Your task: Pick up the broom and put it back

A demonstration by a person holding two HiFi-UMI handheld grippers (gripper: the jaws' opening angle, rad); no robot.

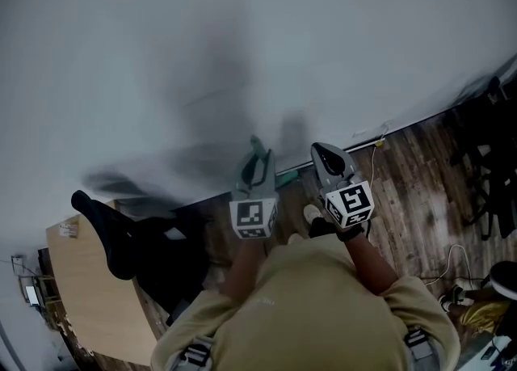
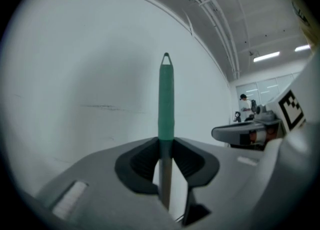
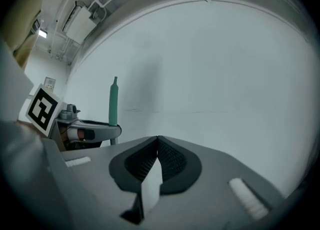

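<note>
We see the left gripper's [image 2: 166, 146] jaws clamped on the upright broom [image 2: 166, 98] at mid-frame, and the right gripper's [image 3: 158, 141] jaws pressed together on nothing.

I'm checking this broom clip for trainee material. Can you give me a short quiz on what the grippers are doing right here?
1. True or false: the right gripper holds the broom handle.
2. The handle's top section is: A red, B green, C yellow.
3. Fill in: in the left gripper view, the handle stands ____ where it is clamped by the left gripper.

Key: 1 false, its jaws are together with nothing between them; 2 B; 3 upright.
</note>
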